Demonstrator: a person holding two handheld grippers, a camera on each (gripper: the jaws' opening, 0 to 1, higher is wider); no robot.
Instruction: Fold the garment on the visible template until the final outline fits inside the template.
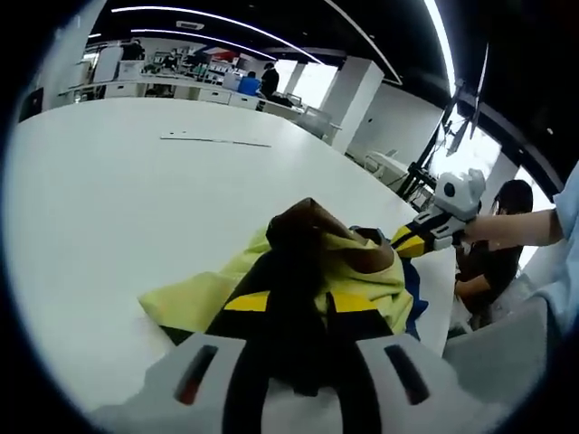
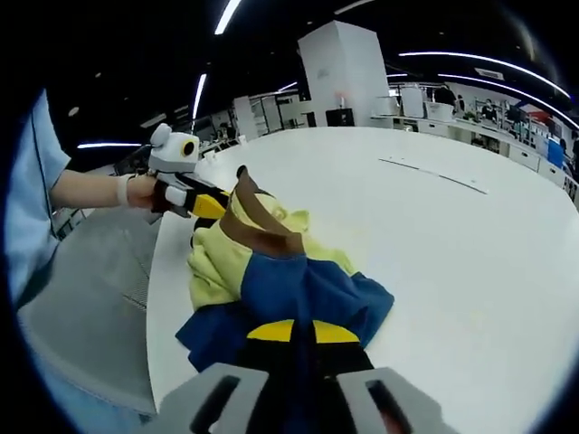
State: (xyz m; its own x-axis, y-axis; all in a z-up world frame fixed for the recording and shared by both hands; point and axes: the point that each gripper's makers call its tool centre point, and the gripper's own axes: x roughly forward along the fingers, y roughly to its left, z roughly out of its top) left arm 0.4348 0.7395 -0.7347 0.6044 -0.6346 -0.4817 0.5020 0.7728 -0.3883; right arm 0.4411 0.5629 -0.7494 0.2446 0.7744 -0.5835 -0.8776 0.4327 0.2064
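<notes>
Big white counter (image 1: 118, 208) in an office | garment (image 2: 271, 271) bunched near its edge, soft and floppy | both our grippers (image 1: 294, 348) (image 2: 303, 366) look clamped on cloth | we'd regrip at corners.

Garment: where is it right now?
The garment lies bunched near the table edge, between both claws; the left claw and right claw grip it.

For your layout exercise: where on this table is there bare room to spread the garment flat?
Bare white table stretches beyond the garment toward the faint line marks. It is crowded at the near edge, where the bunched garment sits with the left tool and right tool both at it.
</notes>
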